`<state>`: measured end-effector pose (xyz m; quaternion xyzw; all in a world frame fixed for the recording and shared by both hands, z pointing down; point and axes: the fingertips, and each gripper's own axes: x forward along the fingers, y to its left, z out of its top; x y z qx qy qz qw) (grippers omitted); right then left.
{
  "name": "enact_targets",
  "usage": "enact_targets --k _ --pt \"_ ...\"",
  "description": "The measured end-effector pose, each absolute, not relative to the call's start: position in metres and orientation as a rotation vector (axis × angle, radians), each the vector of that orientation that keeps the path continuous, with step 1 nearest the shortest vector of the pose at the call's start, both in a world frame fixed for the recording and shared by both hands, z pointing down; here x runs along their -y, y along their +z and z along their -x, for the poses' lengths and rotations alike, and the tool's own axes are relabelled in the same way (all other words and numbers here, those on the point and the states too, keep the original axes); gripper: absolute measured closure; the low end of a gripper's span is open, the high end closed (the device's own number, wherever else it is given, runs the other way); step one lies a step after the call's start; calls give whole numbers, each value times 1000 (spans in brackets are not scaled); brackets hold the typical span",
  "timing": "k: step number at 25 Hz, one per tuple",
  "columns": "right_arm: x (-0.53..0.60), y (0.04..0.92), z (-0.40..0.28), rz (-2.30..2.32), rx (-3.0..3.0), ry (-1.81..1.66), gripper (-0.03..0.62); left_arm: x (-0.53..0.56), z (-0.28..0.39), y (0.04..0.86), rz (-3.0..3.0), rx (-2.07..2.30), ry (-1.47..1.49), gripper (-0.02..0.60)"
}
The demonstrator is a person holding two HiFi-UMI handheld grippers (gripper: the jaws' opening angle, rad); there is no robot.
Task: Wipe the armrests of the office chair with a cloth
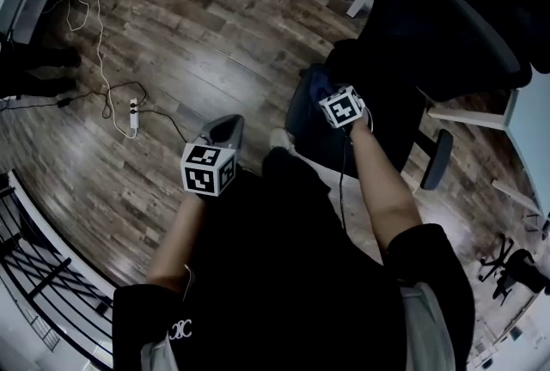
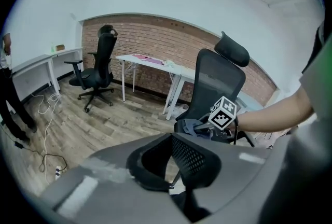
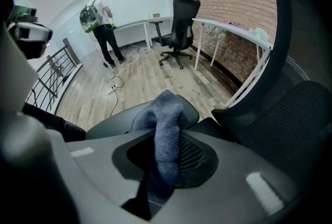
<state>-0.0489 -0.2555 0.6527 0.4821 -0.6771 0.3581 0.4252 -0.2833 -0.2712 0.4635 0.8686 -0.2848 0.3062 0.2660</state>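
At one o'clock a black office chair (image 1: 430, 34) is seen on the wooden floor (image 1: 215, 43). The right gripper (image 1: 326, 94) is held against the chair's near edge, and a bluish cloth (image 1: 314, 86) is bunched at its tip. The left gripper (image 1: 225, 130) is held at seven o'clock from the right one, clear of the chair, while a white power strip (image 1: 133, 116) with a looping cable is laid at nine o'clock and a dark railing (image 1: 34, 266) is set at eight.
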Motion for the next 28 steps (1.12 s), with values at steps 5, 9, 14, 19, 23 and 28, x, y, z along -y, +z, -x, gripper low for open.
enact_targets --k 5,9,14,19,23,28 --pt "273 657 37 -1230 1665 1036 510 289 295 466 -2313 784 838 575" --pt "267 658 -7 -1394 1397 1049 513 304 311 477 -2269 804 846 575" --pt "280 658 -11 -1397 1386 1070 514 313 323 477 -2247 798 842 575" --pt "308 650 -39 -1479 1260 923 514 320 340 480 -2230 821 839 575" --pt "328 649 -26 -1443 1284 871 516 317 355 482 -2223 828 863 575" --pt "330 657 13 -1350 1366 870 516 318 364 479 -2234 819 855 575"
